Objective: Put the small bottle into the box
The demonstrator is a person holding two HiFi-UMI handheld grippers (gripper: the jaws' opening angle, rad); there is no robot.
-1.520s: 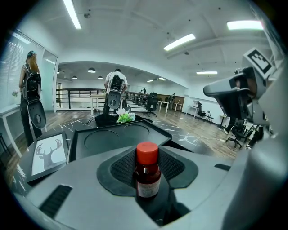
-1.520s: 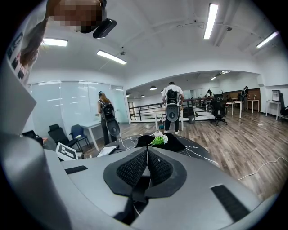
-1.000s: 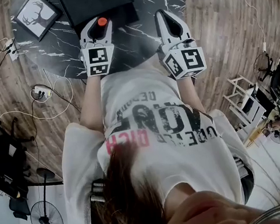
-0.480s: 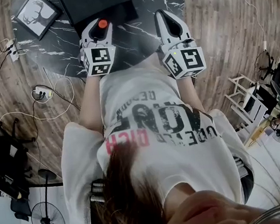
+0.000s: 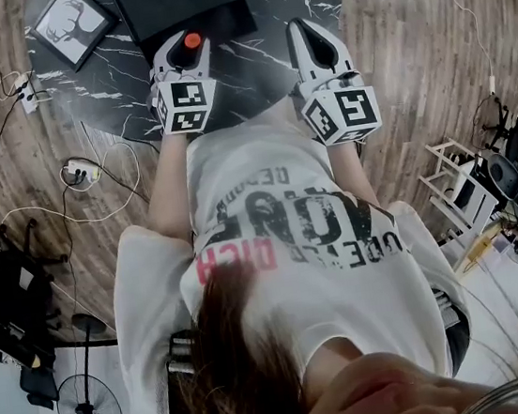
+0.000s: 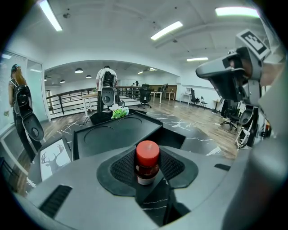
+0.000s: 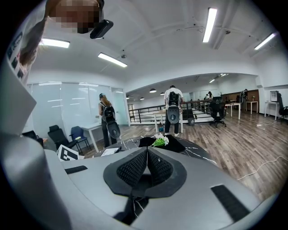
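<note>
Pads point(image 6: 122, 170) of the left tongs point(image 6: 147, 171) clamp the small bottle point(image 6: 147, 156), upright and red-capped, just short of the black box point(image 5: 181, 8) on the dark marbled surface point(image 5: 259, 64). Right tongs point(image 7: 147, 167), off to the box's right, are closed pad to pad with nothing between them. A deer picture point(image 5: 70, 27) lies left of the box.

Black box point(image 5: 181, 8) stands on the counter point(image 5: 259, 59) just ahead of the left claw point(image 5: 183, 46) and its small bottle point(image 6: 147, 162), blocking a level advance; room above the box is free. Picture frame point(image 5: 72, 25) lies just left of the box. Bare counter runs between the claws and ahead of the right claw point(image 5: 298, 26).
</note>
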